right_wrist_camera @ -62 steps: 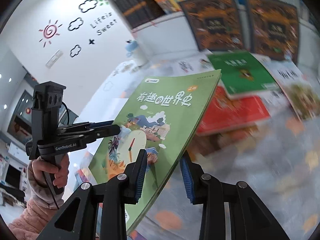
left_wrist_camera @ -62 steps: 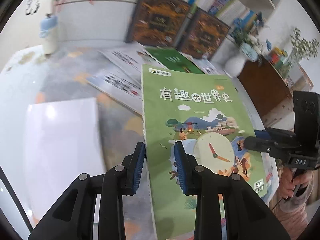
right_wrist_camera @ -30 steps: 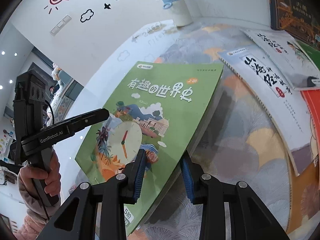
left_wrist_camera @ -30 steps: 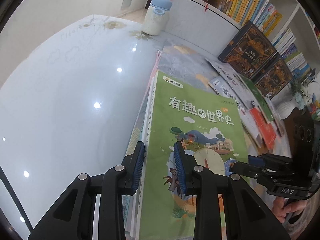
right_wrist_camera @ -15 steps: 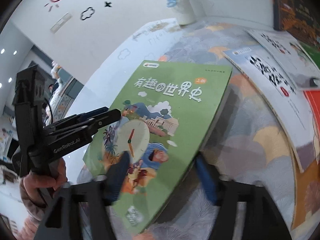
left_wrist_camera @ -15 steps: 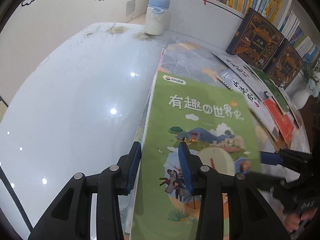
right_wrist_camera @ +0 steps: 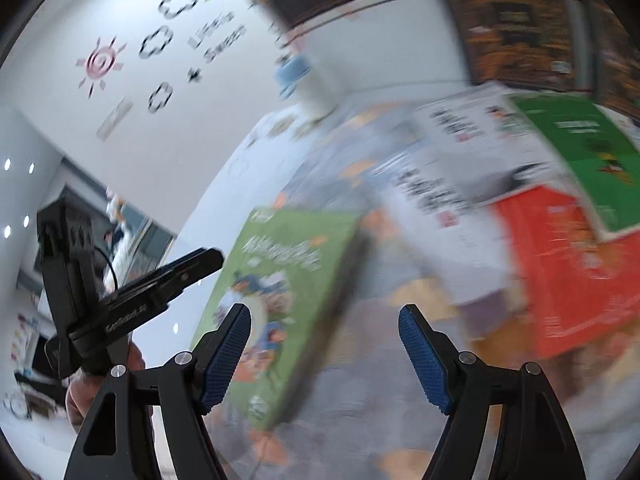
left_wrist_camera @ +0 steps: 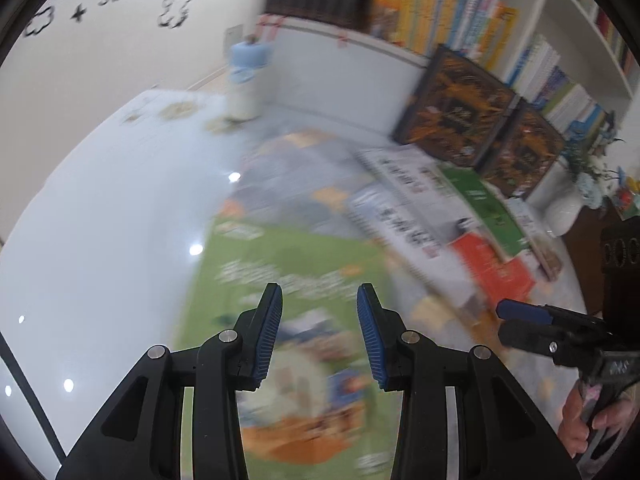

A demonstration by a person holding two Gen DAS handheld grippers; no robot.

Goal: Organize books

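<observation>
The light green picture book lies flat at the left edge of the patterned mat, blurred by motion. My left gripper hovers above its cover, open, with nothing between the blue pads. In the right wrist view the same book lies below and left of my right gripper, which stands wide open and empty. Each gripper shows in the other's view: the right one at the far right, the left one at the left, a hand gripping its handle.
Two white books, a dark green book and a red book lie overlapping on the mat to the right. Two dark boxed volumes lean against the bookshelf. A blue-capped bottle stands at the back, a white vase far right.
Both grippers have opened, let go of the light green book and drawn back and upward. The book now lies flat on the mat.
</observation>
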